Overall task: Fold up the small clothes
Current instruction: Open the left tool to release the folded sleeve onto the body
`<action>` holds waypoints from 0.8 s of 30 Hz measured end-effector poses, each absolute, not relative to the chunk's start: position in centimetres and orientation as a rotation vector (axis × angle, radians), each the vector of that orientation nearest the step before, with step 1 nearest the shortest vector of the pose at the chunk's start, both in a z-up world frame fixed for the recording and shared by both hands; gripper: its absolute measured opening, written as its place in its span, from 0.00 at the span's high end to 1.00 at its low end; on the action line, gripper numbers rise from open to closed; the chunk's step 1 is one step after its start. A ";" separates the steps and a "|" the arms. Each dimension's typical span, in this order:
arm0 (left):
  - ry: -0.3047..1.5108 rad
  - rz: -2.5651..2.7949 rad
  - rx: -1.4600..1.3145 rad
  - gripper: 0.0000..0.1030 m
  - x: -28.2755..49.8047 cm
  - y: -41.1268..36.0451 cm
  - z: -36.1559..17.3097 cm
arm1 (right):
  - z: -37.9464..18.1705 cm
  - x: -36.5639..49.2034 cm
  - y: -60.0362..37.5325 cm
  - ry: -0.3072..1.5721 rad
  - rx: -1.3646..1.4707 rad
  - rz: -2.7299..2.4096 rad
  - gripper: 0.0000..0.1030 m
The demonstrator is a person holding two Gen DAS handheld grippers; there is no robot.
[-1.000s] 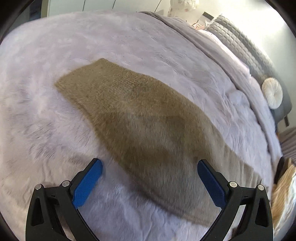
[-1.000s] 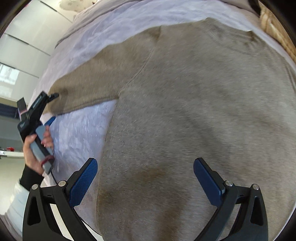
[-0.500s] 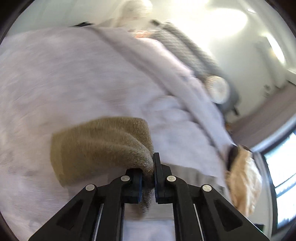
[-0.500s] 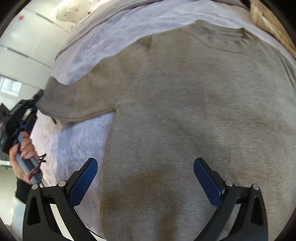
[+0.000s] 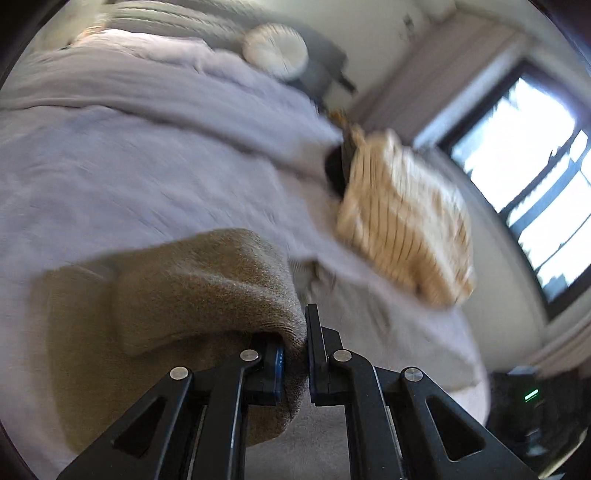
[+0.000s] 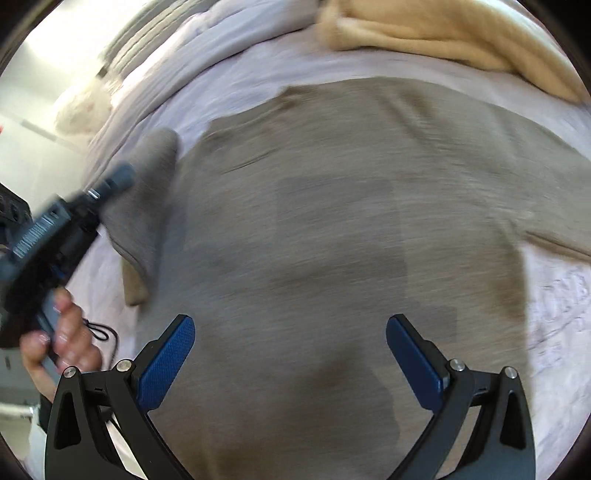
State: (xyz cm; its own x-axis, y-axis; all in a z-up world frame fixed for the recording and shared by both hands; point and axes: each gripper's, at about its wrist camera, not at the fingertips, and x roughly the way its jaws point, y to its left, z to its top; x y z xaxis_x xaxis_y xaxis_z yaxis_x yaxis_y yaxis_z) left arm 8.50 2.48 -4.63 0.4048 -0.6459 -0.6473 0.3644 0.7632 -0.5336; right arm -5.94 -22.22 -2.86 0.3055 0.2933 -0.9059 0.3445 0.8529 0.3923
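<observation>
A taupe knit sweater [image 6: 332, 221] lies spread on the bed, its body filling the right wrist view. My left gripper [image 5: 295, 350] is shut on the end of the sweater's sleeve [image 5: 192, 288], which hangs folded over from the pinched jaws, lifted off the bedding. In the right wrist view the left gripper [image 6: 118, 181] shows at the left, blurred, carrying that sleeve [image 6: 147, 206] toward the sweater's body. My right gripper [image 6: 290, 343] hovers open above the lower part of the sweater, nothing between its blue pads [image 6: 170, 354].
The pale lilac bedspread [image 5: 110, 166] covers the bed. A cream striped folded garment [image 5: 402, 218] lies near the far edge, also in the right wrist view [image 6: 443, 33]. A round white cushion [image 5: 275, 51] and grey pillows sit at the head. A window [image 5: 535, 166] is beyond.
My left gripper closed on the sleeve end, lifted it and swung it toward the sweater's body while rolling. My right gripper shifted across the sweater, staying open.
</observation>
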 end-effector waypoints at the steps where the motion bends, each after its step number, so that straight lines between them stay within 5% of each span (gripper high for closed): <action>1: 0.988 -0.644 -0.276 0.90 8.4 0.6 -5.8 | -3.3 -6.1 -23.3 1.285 0.596 -0.057 0.00; 4: 1.075 -0.633 -0.153 0.79 7.7 -3.0 -9.0 | -4.5 -6.3 -25.5 1.296 0.613 -0.083 0.00; 6: 1.112 -0.583 -0.094 0.31 7.0 -4.0 -10.5 | -5.1 -6.2 -26.3 1.310 0.615 -0.079 0.00; 7: 1.100 -0.554 -0.084 0.27 6.6 -3.8 -10.7 | -5.2 -5.9 -26.7 1.311 0.618 -0.067 0.00; 13: 1.081 -0.523 -0.085 0.27 5.0 0.9 -8.4 | -3.8 -3.1 -24.8 1.279 0.526 0.048 0.00; 16: 1.023 -0.455 -0.115 0.25 5.1 5.5 -6.4 | -2.0 -0.1 -20.3 1.251 0.251 0.093 0.00; 18: 1.006 -0.349 -0.117 0.10 6.1 9.0 -6.1 | -1.3 1.8 -16.4 1.225 0.067 0.134 0.00; 24: 1.154 -0.165 -0.199 0.10 12.4 15.4 -11.5 | -3.7 6.6 -6.6 1.110 -0.414 0.140 0.00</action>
State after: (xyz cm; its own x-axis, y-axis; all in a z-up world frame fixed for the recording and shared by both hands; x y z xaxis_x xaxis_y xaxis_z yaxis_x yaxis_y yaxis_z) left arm 12.37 15.36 -11.49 0.3960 -0.2311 -0.8887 0.0272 0.9704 -0.2402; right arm 6.57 -6.63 -3.70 0.4452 -0.0947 -0.8904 -0.3128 0.9153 -0.2538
